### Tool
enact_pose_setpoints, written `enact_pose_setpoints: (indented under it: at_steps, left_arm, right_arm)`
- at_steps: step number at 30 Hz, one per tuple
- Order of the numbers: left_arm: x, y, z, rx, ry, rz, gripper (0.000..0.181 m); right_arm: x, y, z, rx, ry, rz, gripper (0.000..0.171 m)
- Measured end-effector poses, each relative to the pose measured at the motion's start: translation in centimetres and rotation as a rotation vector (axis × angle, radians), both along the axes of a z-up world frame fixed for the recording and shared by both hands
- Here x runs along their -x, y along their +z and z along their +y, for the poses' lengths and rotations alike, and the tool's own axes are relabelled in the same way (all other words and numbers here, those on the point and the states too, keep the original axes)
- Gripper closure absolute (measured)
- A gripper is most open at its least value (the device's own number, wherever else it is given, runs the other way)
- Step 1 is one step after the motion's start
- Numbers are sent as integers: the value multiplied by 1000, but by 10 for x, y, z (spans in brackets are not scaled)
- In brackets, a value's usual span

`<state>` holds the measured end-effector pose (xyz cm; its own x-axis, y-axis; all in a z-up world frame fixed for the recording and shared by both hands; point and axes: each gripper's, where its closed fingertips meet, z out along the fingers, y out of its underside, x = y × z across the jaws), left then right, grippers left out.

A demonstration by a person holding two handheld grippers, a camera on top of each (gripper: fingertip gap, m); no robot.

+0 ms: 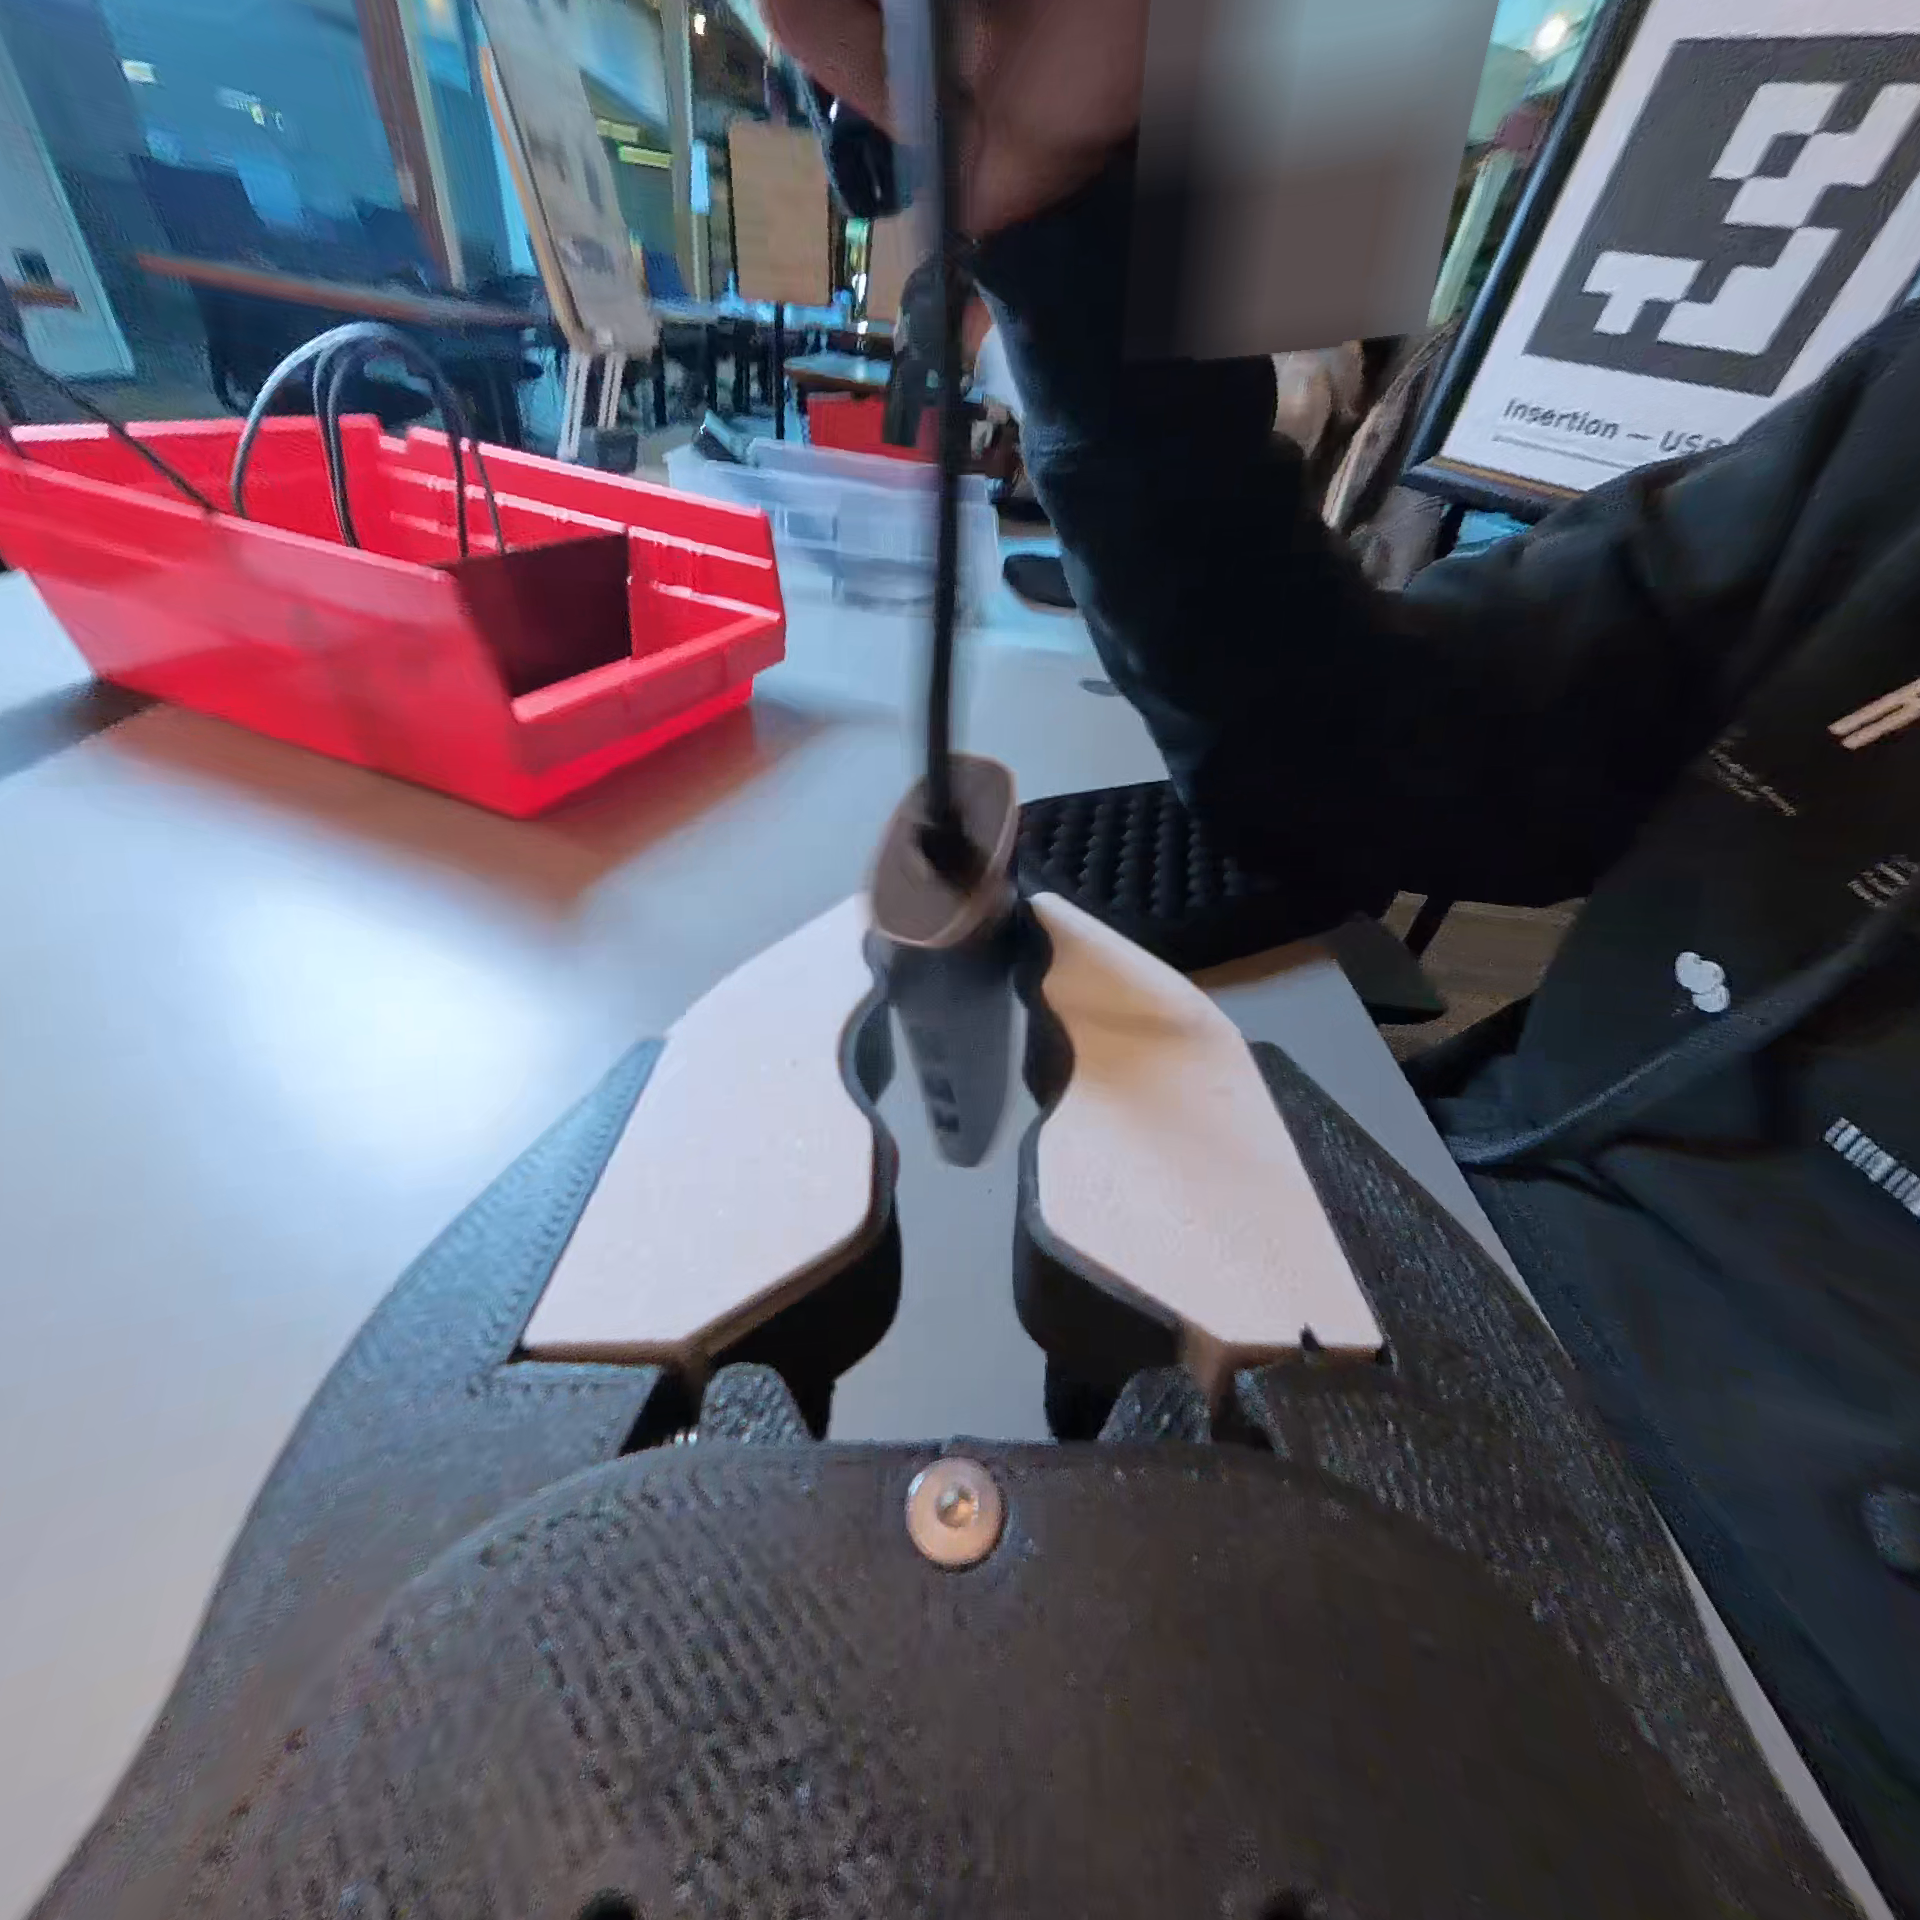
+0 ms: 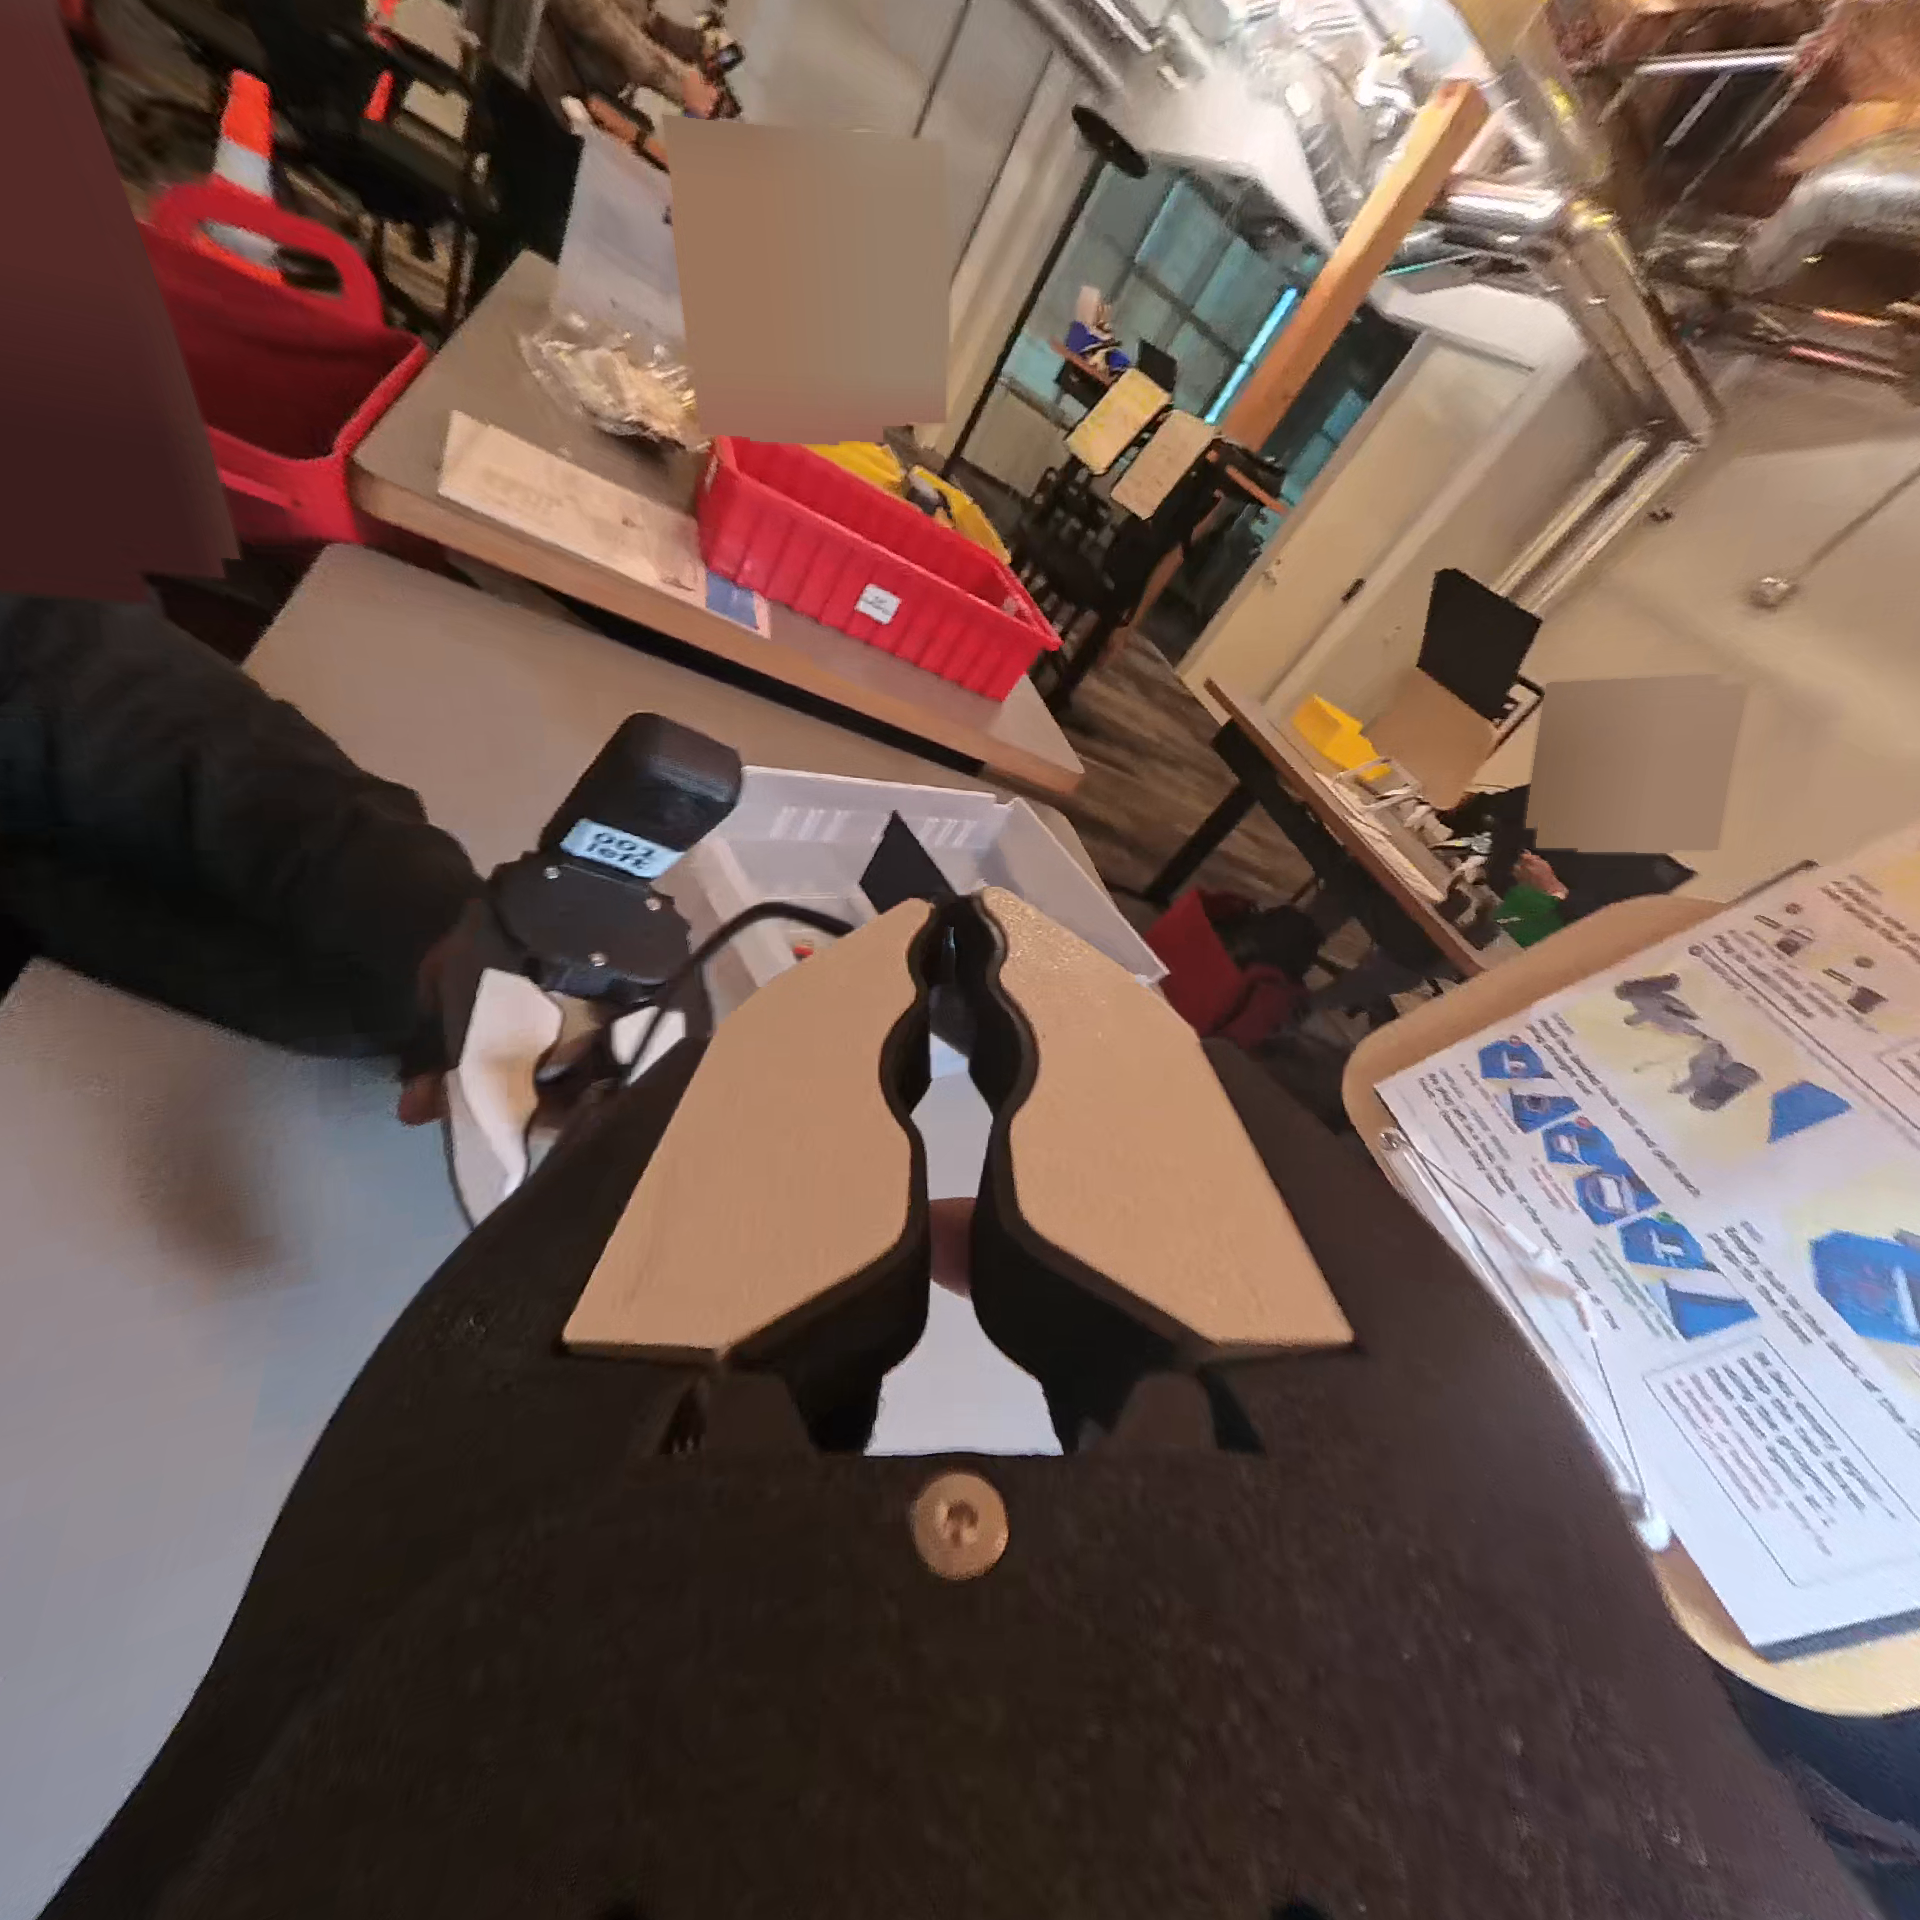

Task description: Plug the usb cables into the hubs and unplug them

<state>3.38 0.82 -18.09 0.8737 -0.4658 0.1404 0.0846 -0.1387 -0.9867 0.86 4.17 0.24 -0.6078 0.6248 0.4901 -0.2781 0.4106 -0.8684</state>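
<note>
The left hand-held gripper (image 1: 951, 951) is clamping a dark USB hub (image 1: 948, 1023) between its fingertips, the hub's body lying in the gap between the two pale fingers (image 1: 727, 1174) and its grey end cap projecting just beyond the tips. A black USB cable (image 1: 943, 520) is running from that end cap straight away from the gripper toward the top of the left wrist view.

The right hand-held gripper (image 2: 951, 920) is standing with its tips nearly together on something thin and dark. It appears to be the same cable, but the right wrist view does not show this clearly, nor whether a plug is being held. A black lead is looping from the left of these tips toward the left unit, seen farther off to the left.

Judgement: the step in hand looks like parting, or seating, the cable at the hub. To do it well, the left grip should be keeping the hub steady while the pull or push runs straight along the cable's line, without sideways bending at the socket. The hold on the right should be on the plug body rather than the cord.

A red bin (image 1: 436, 613) with cables in it is sitting on the tabletop (image 1: 260, 1039), well ahead and to the left of the left gripper.
</note>
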Motion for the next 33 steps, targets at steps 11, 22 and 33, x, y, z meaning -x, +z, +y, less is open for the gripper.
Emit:
enact_pose_setpoints:
  at_steps: [11, 22, 33]
  left_arm:
    - [86, 0, 0, 46, 424, -12, 164]
    - [85, 5, -4, -8, 536, 448, 164]
    - [62, 20, -6, -99, 422, 377, 164]
  right_arm:
    - [50, -10, 90, 46, -481, -33, 141]
    - [20, -170, -31, -346, 86, -593, 150]
    - [43, -202, -64, -76, 141, -427, 130]
